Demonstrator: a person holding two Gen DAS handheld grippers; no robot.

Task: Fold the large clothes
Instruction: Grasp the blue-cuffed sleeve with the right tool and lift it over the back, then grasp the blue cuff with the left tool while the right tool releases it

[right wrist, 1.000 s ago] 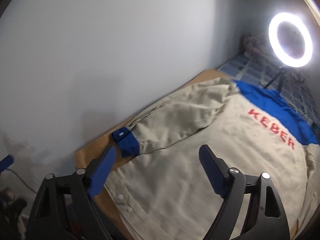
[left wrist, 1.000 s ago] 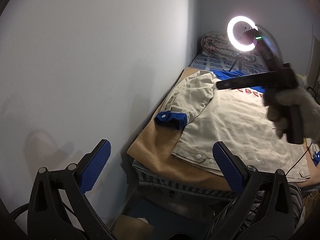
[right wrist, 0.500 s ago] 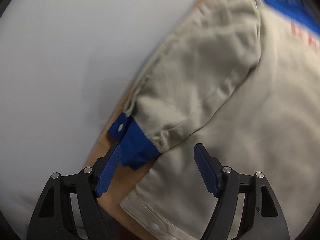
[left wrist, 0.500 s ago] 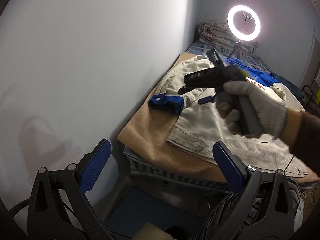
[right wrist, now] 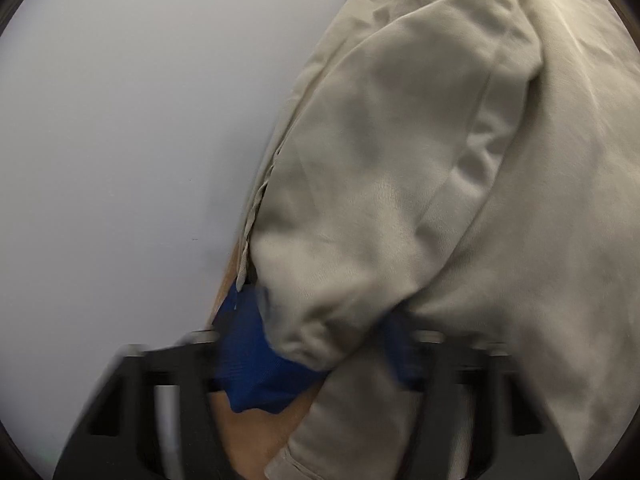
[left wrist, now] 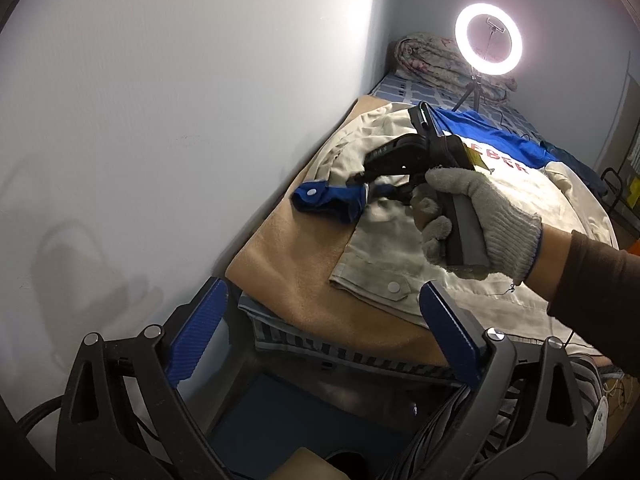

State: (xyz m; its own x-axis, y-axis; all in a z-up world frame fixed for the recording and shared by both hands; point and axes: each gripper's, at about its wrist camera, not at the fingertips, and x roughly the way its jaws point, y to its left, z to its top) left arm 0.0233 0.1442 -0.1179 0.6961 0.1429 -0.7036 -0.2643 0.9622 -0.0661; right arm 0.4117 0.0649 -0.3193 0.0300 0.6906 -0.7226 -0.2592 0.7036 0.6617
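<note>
The left wrist view looks from off the bed's near corner, angled down and along the bed [left wrist: 304, 280] toward a ring light [left wrist: 488, 40] at the far end. The right wrist view sits very close over the jacket [right wrist: 420, 160], angled down, blurred low in frame. Both share the blue cuff [left wrist: 324, 200] [right wrist: 256, 364] and the wall [left wrist: 160, 100] [right wrist: 120, 120].

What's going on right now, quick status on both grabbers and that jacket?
Right gripper closing on the blue cuff. Left gripper open, empty, short of the bed. Beige jacket lies spread flat. Nothing blocking.
</note>
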